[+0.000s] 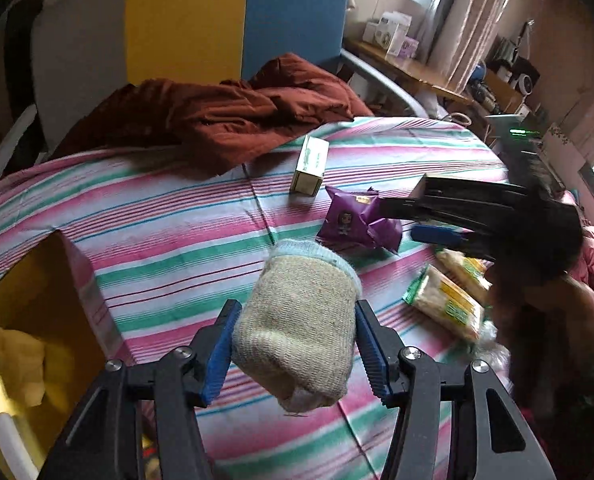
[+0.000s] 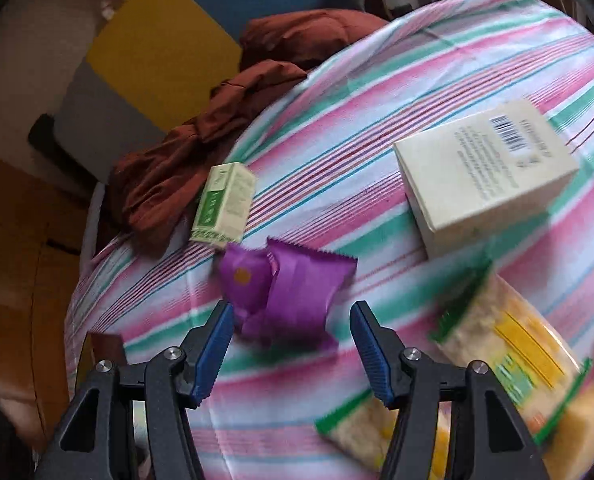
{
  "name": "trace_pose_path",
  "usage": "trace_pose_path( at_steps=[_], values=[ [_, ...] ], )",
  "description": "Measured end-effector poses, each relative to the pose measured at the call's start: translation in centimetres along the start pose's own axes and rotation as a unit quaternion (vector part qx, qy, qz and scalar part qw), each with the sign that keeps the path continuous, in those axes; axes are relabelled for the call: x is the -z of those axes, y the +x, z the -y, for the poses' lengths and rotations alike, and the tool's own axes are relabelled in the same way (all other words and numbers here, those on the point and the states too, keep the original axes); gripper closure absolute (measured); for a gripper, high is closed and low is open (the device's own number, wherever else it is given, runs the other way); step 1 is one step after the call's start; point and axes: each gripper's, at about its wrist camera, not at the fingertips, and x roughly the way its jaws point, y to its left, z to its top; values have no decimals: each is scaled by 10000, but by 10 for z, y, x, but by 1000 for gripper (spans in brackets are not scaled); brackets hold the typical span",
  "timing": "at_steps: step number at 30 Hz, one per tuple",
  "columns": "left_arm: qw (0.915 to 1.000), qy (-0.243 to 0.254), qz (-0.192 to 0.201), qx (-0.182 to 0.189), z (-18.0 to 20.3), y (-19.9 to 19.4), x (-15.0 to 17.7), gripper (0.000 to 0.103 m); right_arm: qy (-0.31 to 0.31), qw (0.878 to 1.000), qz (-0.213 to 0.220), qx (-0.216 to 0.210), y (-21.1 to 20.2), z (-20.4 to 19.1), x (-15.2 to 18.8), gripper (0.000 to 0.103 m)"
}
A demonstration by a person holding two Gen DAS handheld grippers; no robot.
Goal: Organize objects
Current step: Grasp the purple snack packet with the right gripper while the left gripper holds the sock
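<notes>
Left gripper clamps a rolled beige sock above the striped bed sheet; right gripper hangs open.

A small green-and-white box, print too blurred to read, lies left of purple snack packets, just ahead of the right fingers; a cream box shows a barcode; yellow-green cracker packs lie rightmost.

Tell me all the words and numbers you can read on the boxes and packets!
None can be read for sure.
Big box: barcode and small print, too blurred.
Green box: green print, too blurred.
Purple packets: cartoon face, no clear words.
Yellow-green packets: too blurred.
</notes>
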Motion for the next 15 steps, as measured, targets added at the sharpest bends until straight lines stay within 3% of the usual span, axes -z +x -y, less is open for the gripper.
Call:
trace_pose_path(
  at_steps=[3,6,11,15],
  values=[
    [9999,-70,29,87,-3,-10,7,46,-108,9997,-82,179,16,1,-2,43],
    [9998,-172,57,97,-5,-16,14,46,-540,9976,52,433,20,-5,0,66],
    [9995,-269,131,136,-5,-28,25,46,-680,9966,62,456,7,-6,9,68],
    [9991,-263,298,154,-7,-47,35,46,-975,9936,320,479,-22,-15,20,68]
  ],
)
